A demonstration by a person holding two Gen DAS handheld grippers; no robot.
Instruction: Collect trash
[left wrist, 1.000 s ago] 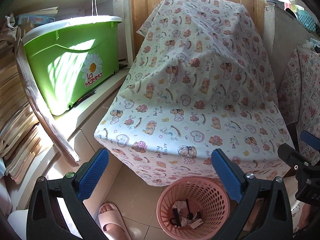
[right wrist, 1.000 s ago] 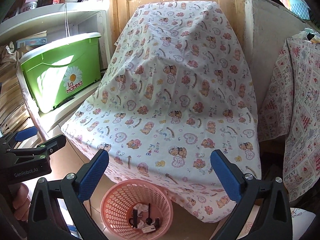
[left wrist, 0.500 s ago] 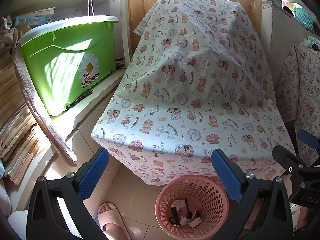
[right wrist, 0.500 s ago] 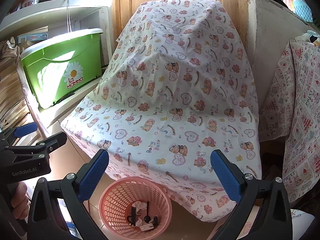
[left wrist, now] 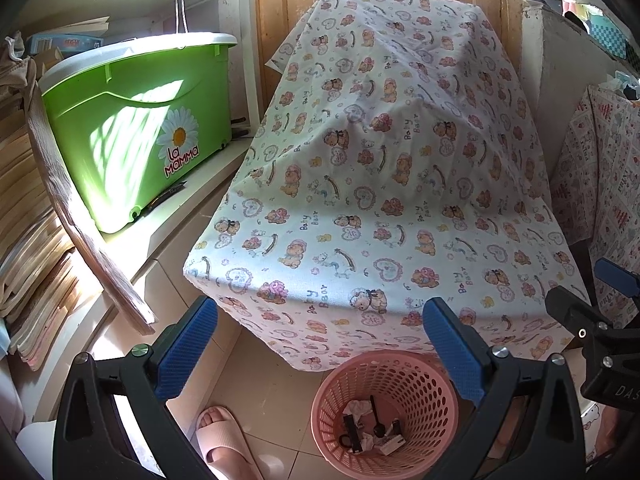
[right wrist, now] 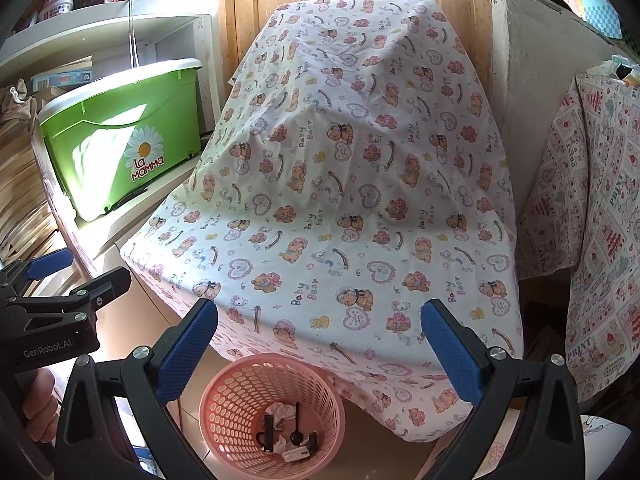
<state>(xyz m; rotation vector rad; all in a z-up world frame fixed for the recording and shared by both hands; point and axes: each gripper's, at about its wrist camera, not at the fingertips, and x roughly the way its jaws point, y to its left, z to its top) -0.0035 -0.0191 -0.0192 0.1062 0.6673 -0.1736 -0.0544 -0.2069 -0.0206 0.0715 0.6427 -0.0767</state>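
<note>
We hold both grippers above the pink basket (left wrist: pixel 384 412), and neither grips anything. Our left gripper (left wrist: pixel 320 354) has its blue pads (left wrist: pixel 186 354) spread wide, and our right gripper (right wrist: pixel 320 354) stands equally wide, with nothing between its fingers. In the left wrist view the basket sits at about 6 o'clock, on the tiled floor (left wrist: pixel 272 392), its far rim tucked just under the hanging edge of the bear-print cloth (left wrist: pixel 380 184). Inside it lies the trash (right wrist: pixel 286 430): crumpled white paper, a few small dark pieces including what looks like a black spoon, and a small white item. The cloth drapes over a bulky shape that fills the frame from the centre up to 12 o'clock. A green tub (left wrist: pixel 136 128) marked "La Mamma" sits on a white shelf at 10 o'clock, beside stacked papers (left wrist: pixel 28 248) at 9 o'clock. A foot in a pale pink slipper (left wrist: pixel 222 444) rests on the tiles at 7 o'clock, just beside the basket. A second patterned cloth (right wrist: pixel 592 240) hangs at 3 o'clock.
</note>
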